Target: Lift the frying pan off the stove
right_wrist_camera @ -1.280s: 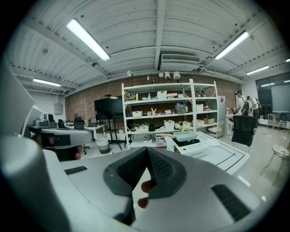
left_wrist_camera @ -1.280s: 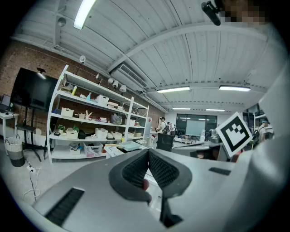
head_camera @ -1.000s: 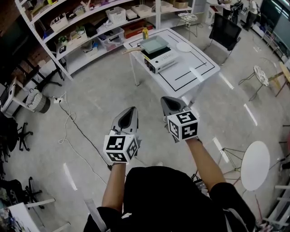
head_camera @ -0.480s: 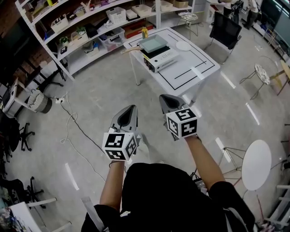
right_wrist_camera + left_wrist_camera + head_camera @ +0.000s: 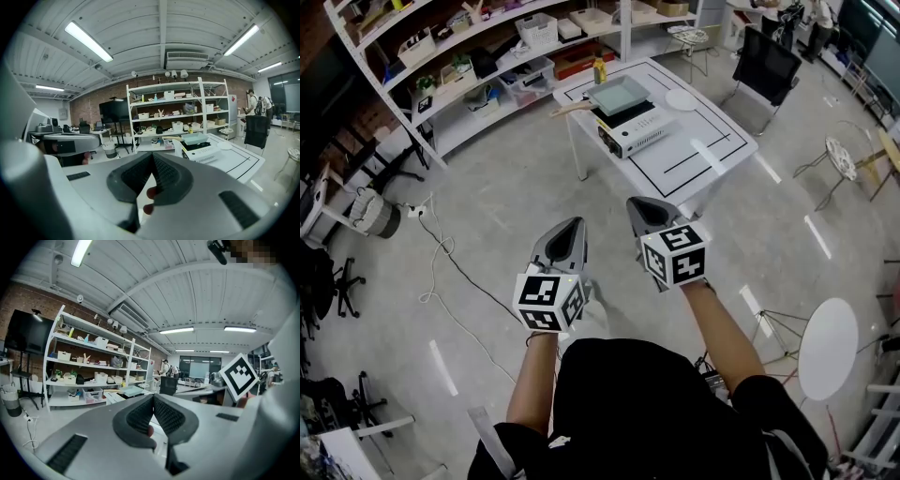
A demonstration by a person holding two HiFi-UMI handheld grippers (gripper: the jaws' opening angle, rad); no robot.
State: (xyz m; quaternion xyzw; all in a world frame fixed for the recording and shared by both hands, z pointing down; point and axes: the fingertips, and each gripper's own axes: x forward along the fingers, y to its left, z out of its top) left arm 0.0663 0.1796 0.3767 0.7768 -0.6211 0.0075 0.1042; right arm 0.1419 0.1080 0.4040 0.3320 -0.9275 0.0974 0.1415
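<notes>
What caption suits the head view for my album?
Left claw and right claw, both shut and empty, point toward a white table where the frying pan sits on the stove.

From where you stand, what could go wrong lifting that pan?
The left gripper and right gripper are both shut and must open before reaching the wooden handle. Held by that alone, the frying pan may tilt off the stove. The yellow bottle stands behind; a swing could hit it.
</notes>
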